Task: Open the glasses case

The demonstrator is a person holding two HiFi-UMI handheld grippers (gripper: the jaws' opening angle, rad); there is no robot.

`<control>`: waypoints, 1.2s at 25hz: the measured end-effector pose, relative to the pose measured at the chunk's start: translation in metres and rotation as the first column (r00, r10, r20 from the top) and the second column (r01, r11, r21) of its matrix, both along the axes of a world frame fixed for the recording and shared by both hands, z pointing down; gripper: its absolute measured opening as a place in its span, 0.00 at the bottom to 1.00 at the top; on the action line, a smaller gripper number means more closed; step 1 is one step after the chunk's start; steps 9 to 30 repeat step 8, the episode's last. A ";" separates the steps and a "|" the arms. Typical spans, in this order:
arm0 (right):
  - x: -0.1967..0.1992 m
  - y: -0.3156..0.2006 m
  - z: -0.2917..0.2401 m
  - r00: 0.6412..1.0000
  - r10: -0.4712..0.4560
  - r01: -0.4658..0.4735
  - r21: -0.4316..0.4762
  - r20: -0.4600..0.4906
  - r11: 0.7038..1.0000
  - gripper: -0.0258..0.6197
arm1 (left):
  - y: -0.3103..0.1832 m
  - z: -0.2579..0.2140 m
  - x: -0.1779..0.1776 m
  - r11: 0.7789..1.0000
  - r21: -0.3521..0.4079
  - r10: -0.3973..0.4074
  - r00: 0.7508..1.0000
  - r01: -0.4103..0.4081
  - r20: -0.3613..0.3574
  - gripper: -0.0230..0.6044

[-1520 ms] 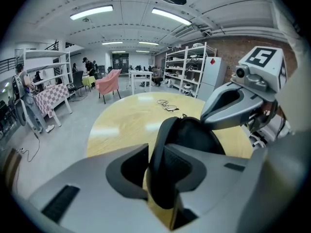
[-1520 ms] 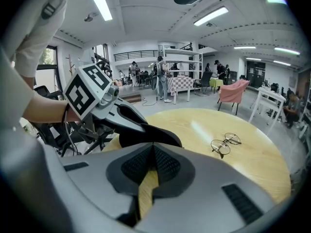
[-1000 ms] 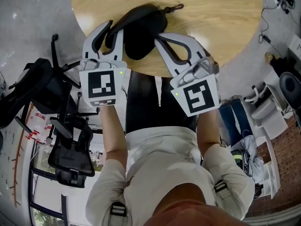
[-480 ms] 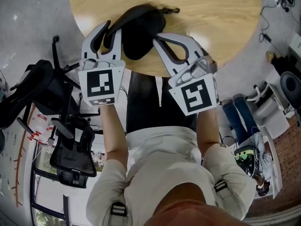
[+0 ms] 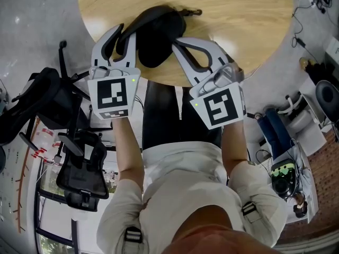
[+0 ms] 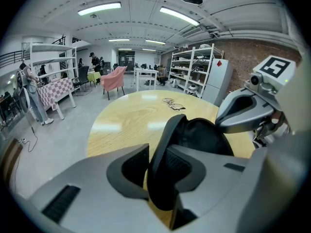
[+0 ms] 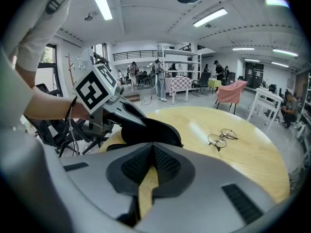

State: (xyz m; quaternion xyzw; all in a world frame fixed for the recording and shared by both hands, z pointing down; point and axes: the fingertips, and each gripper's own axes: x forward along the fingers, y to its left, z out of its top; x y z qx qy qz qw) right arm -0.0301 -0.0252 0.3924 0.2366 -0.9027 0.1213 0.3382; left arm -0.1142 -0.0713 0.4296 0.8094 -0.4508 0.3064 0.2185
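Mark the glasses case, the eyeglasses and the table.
glasses case (image 5: 158,36), head view, middle of black body
eyeglasses (image 7: 222,137), right gripper view, nose bridge
table (image 5: 243,20), head view, bare wooden top

Right gripper (image 7: 153,147) fingers closed and empty, black glasses case (image 7: 148,129) just ahead, spectacles (image 7: 221,139) on round table (image 7: 255,161)

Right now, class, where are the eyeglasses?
In the right gripper view, the eyeglasses lie on the round wooden table, right of the black glasses case and apart from it.
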 end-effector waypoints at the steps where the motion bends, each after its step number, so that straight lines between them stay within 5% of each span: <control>1: 0.000 0.000 0.000 1.000 -0.001 0.001 -0.001 0.000 1.000 0.07 | 0.000 0.000 0.000 1.000 0.000 0.000 1.000 0.000 0.000 0.18; 30: 0.000 0.000 0.001 1.000 -0.002 0.002 -0.003 -0.001 1.000 0.07 | 0.000 0.001 0.000 1.000 -0.003 -0.004 1.000 0.004 0.002 0.18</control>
